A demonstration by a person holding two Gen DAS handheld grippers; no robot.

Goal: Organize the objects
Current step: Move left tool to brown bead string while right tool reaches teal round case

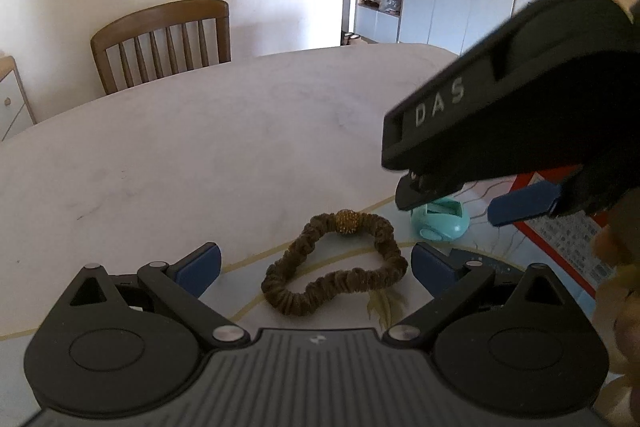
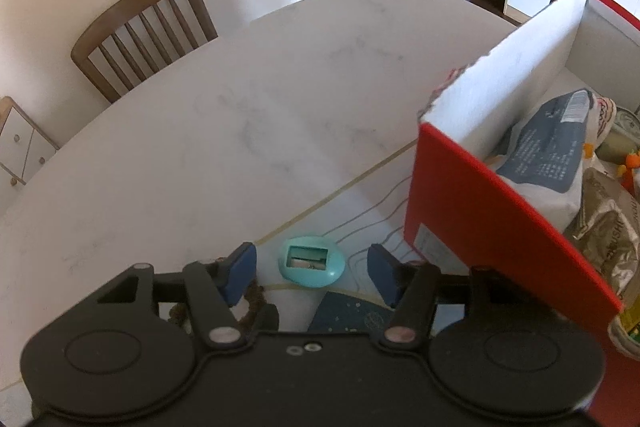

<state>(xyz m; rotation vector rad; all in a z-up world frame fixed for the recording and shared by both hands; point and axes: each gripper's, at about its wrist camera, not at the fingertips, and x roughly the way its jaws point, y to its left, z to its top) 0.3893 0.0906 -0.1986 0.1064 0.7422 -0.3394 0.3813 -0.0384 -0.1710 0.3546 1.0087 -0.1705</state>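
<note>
Judging by its look, the brown hair scrunchie [image 1: 334,265] is light, soft and floppy, a gathered fabric loop with a gold beaded ball [image 1: 345,222] at its far edge; it should squash flat under the pads and will not slip, so pinching across one side of the band, or across the whole loop, seems the safest hold, and the hard bead is best avoided because it could roll out of the grip. It lies flat on the table [image 1: 240,131], on a pale patterned mat, directly ahead of the left hand-held gripper [image 1: 316,269], which is spread wide with nothing between its blue pads, the loop sitting between them and slightly beyond their tips, touching neither. The small teal egg-shaped sharpener [image 2: 312,261] looks rigid, smooth and light; its rounded shell could squirt sideways, so taking it across the broad middle is my guess. It rests on the mat just ahead of the right hand-held gripper [image 2: 312,273], whose pads also stand apart and empty, one on each side of it. In the left wrist view that gripper hangs above the sharpener [image 1: 440,223], just right of the scrunchie. A red box [image 2: 500,203] already holding packets stands close on the right, probably the destination.
</note>
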